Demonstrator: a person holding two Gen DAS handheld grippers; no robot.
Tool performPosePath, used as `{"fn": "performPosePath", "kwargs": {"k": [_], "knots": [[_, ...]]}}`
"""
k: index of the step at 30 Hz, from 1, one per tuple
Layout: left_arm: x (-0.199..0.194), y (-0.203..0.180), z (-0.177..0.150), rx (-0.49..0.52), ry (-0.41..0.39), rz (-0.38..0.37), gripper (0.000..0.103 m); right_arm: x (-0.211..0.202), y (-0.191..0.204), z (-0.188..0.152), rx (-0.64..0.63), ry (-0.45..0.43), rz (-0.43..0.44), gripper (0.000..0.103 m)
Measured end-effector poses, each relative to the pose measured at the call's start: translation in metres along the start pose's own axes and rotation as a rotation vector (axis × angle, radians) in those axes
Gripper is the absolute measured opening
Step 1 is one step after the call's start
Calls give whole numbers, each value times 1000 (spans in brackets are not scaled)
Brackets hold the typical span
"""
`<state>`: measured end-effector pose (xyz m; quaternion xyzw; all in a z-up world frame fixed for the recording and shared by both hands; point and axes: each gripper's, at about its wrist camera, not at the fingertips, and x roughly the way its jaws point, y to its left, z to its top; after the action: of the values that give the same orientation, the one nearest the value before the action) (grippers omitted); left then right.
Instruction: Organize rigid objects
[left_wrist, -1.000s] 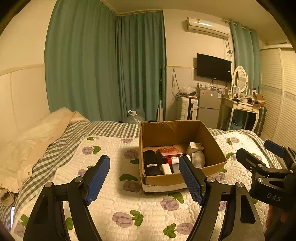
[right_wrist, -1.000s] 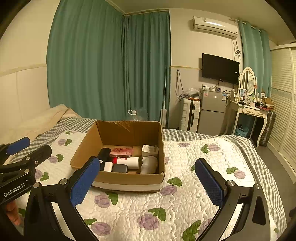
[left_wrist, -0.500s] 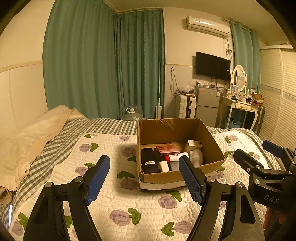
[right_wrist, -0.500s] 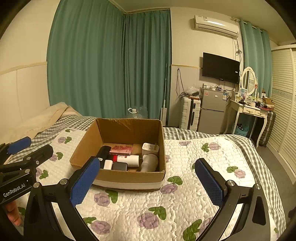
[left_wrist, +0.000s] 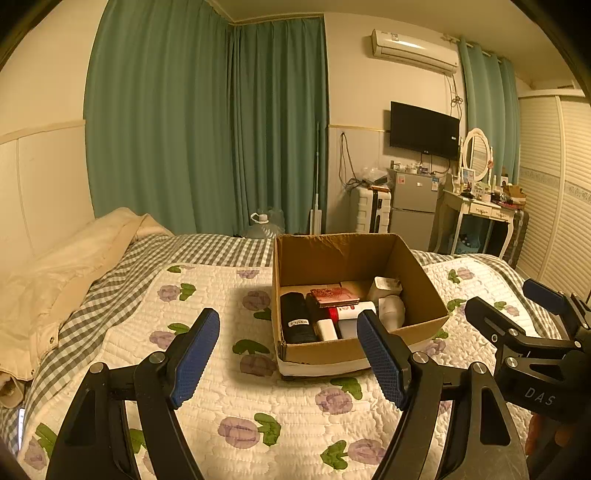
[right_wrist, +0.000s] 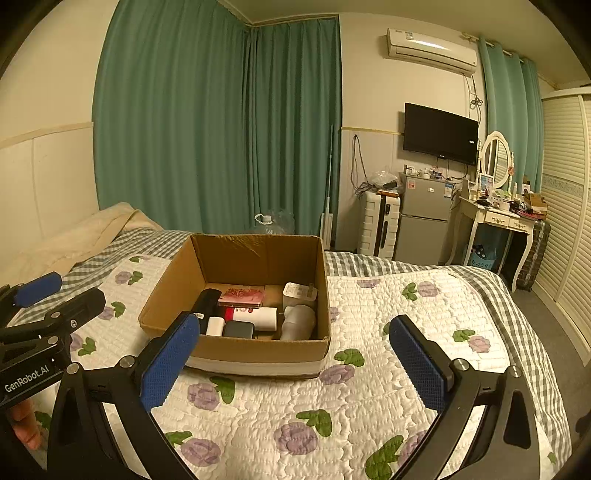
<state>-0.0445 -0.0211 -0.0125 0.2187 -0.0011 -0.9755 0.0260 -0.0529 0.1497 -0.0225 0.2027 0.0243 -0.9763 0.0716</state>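
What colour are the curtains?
Teal green curtains, clearest in the right wrist view.

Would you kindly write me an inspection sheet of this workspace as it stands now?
Surface: bed with a white quilt printed with purple flowers, over a grey checked sheet.
Job's things: open cardboard box on the quilt, holding a black cylinder, a red patterned booklet, a white bottle with a red band, a grey bottle and small white and dark blocks.
Clutter: cream blanket bunched at the bed's left side.
Grippers: left tool and right tool both open, empty, short of the box.
Cables: wires hang on the wall beside the TV.
Surroundings: green curtains, air conditioner, small fridge, dressing table with mirror.
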Motion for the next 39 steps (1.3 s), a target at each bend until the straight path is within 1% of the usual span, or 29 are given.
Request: {"fn": "performPosePath", "kwargs": {"k": [39], "knots": [[0,1,-1,-15,6,-9,79,3,-2,-5,9,30,-1,103]]}}
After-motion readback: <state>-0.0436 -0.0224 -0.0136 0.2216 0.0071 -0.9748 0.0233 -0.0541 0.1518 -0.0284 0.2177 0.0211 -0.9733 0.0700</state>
